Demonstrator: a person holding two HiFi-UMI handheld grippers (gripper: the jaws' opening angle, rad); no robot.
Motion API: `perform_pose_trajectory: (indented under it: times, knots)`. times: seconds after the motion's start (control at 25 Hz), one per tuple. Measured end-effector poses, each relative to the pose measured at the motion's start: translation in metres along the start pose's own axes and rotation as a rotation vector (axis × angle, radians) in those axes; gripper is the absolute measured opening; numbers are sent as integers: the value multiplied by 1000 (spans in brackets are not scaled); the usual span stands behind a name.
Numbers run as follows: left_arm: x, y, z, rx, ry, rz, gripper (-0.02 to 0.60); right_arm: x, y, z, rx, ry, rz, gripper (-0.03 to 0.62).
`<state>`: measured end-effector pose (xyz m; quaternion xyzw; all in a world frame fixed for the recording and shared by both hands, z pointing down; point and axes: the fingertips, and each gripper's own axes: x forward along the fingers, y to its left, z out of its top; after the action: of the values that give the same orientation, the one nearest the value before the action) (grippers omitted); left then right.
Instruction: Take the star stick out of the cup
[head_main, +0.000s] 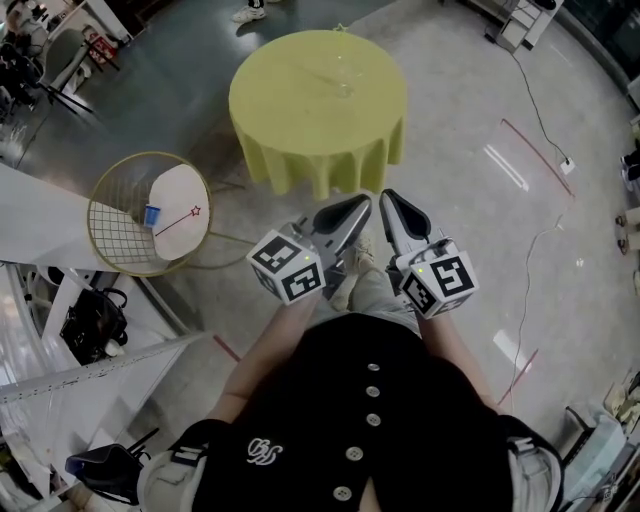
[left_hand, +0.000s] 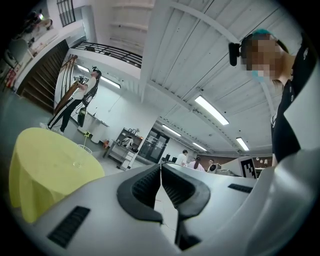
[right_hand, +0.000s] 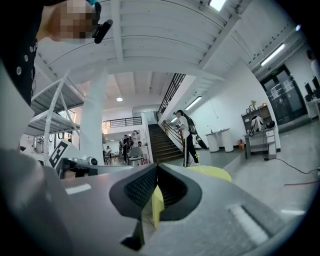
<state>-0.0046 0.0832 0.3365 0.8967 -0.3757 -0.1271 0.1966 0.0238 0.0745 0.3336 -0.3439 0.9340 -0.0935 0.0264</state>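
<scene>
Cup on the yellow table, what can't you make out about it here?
Head view: the cup is clear glass and too small; what it holds can't be seen.
Left gripper view: far off and tiny; its contents are unclear.
Right gripper view: the right claw covers most of the table; no cup shows.

Head camera looks steeply down from above the person onto the yellow worktop (head_main: 318, 100) ahead; cameras on the left claw (left_hand: 160, 167) and right claw (right_hand: 157, 167) sit close behind their jaws, angled upward, both also catching that worktop
</scene>
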Motion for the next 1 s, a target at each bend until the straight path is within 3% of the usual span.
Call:
perform_pose_trajectory:
  times: [0.28, 1.0]
  knots:
    - [16, 40, 11, 4, -8, 34, 18, 40, -25, 0, -12, 3, 24, 3]
    - [122, 142, 53, -20, -44, 104, 18, 146, -131, 29, -8, 15, 118, 3]
